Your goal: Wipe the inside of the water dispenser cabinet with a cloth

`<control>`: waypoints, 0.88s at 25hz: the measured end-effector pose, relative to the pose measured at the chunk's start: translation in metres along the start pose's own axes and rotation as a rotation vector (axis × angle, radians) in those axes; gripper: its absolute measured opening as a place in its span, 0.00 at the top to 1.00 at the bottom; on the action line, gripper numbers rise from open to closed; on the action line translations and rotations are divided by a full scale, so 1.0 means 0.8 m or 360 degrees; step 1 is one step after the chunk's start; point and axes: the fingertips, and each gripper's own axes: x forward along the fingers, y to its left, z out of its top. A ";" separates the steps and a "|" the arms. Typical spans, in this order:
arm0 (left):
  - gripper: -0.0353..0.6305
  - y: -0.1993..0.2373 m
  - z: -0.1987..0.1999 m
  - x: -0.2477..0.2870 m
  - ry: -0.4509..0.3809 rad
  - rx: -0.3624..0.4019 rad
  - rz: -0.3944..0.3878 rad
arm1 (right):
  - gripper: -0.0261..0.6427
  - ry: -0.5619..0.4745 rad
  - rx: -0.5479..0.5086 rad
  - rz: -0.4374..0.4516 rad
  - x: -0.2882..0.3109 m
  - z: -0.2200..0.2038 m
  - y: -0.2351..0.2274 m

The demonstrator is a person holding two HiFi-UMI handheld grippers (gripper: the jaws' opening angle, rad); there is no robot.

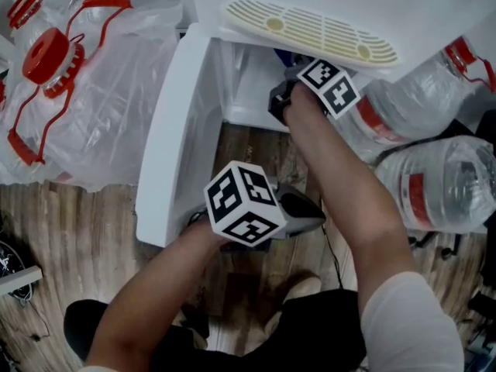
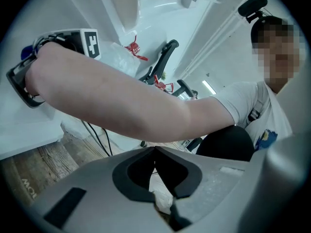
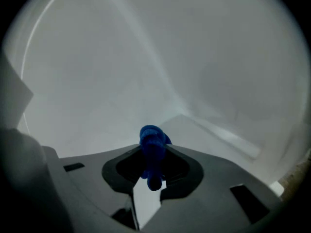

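Left gripper point(image 1: 310, 217) nearest, over the wooden floor point(image 1: 70, 215), jaws pressed together, nothing in them. Open cabinet door point(image 1: 174, 130) stands just left of it, and water bottles point(image 1: 438, 180) crowd the right, so there's only a narrow lane for both arms. Right gripper point(image 3: 153, 154) is inside the cabinet point(image 3: 121, 57), pinching the blue cloth point(image 3: 150, 137) near the white inner wall. In head view its tip is hidden under the drip grille point(image 1: 310, 29). Can't tell whether the cloth touches the wall.
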 end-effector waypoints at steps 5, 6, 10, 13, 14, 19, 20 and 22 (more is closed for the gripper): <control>0.95 -0.005 -0.007 -0.001 0.0027 0.0006 -0.0001 | 0.84 -0.0169 0.0299 0.0107 -0.035 0.035 0.010; 0.95 -0.004 -0.009 0.000 0.0038 0.0009 -0.0001 | 0.84 -0.0218 0.0357 0.0113 -0.039 0.044 0.003; 0.95 -0.003 -0.010 0.003 0.0055 0.0021 -0.0006 | 0.84 -0.0349 0.0577 0.0148 -0.048 0.057 -0.012; 0.95 -0.004 -0.016 0.004 0.0090 0.0020 -0.0015 | 0.84 -0.0379 0.0716 0.0181 -0.056 0.056 -0.020; 0.95 -0.004 -0.017 0.005 0.0096 0.0020 -0.0015 | 0.84 -0.0370 0.0730 0.0190 -0.059 0.055 -0.022; 0.95 -0.001 -0.018 0.007 0.0094 0.0019 -0.0008 | 0.84 -0.0300 0.0731 0.0269 -0.095 0.049 -0.012; 0.95 -0.001 -0.018 0.007 0.0093 0.0020 -0.0009 | 0.84 -0.0279 0.0724 0.0287 -0.105 0.048 -0.009; 0.95 -0.001 -0.019 0.009 0.0099 0.0022 -0.0011 | 0.84 -0.0239 0.0714 0.0326 -0.122 0.046 -0.005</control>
